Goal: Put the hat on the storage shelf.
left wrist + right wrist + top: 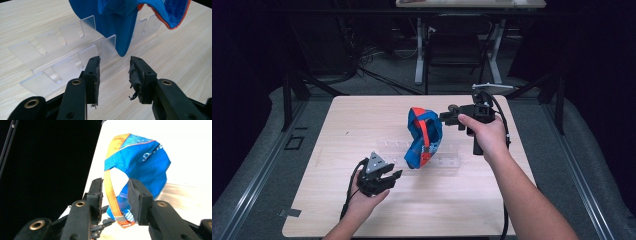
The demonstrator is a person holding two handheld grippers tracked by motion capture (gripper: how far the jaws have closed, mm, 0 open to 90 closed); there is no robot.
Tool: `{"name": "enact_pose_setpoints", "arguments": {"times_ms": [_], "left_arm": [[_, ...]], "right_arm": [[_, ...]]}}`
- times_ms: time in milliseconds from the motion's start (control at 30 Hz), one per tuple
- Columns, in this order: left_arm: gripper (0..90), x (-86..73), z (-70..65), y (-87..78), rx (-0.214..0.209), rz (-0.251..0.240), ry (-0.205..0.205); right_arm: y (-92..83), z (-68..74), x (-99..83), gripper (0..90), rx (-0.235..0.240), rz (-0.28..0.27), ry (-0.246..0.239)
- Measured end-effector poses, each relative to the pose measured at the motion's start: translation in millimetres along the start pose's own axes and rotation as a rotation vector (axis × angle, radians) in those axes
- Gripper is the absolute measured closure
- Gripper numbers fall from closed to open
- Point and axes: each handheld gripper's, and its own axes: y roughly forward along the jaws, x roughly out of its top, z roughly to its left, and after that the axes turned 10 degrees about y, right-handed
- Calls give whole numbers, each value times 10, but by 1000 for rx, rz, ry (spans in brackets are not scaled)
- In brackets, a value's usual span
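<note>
high view: cap (424,138) set on clear rack (447,161); both grippers, left (388,176) and right (445,118), spread, strap loose between right's; next, back away.

— Where does the cap (424,137) sit?

— On the clear rack (439,156), near the middle of the table (342,125), propped up on the rack's slotted dividers.

— And the grippers, taking the rack as the mark?

— The left gripper (388,176) is at the rack's near left end, its jaws just short of the cap's lower edge. The right gripper (445,118) is behind the rack, at the cap's far right side, with the cap's strap (112,197) between its jaws.

— Anything past the table?

— A desk frame (457,45), well behind the rack.
</note>
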Motion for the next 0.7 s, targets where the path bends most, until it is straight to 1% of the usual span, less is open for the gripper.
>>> {"name": "enact_pose_setpoints", "arguments": {"times_ms": [133,167,200,300,433,500,567,600,700], "left_arm": [[546,-43,48,-45,4,3,-14],[536,-60,63,-55,4,3,-21],[524,-68,71,-64,4,7,-23],[501,-116,104,-87,13,12,-30],[482,-192,160,-123,20,21,-52],[476,-230,183,-140,24,23,-64],[474,-255,200,-155,26,29,-68],[473,-301,221,-179,29,33,-78],[472,-364,252,-209,30,42,-91]], "right_arm": [[-52,-31,-36,583,-25,-23,-39],[-65,-37,-47,567,-24,-29,-44],[-81,-56,-60,545,-24,-39,-59],[-117,-93,-92,529,-26,-53,-69],[-161,-151,-149,514,-54,-52,-92],[-174,-186,-185,509,-57,-59,-89],[-193,-231,-225,504,-64,-60,-92],[-201,-262,-250,499,-68,-58,-92],[-233,-331,-308,491,-76,-61,-95]]}}
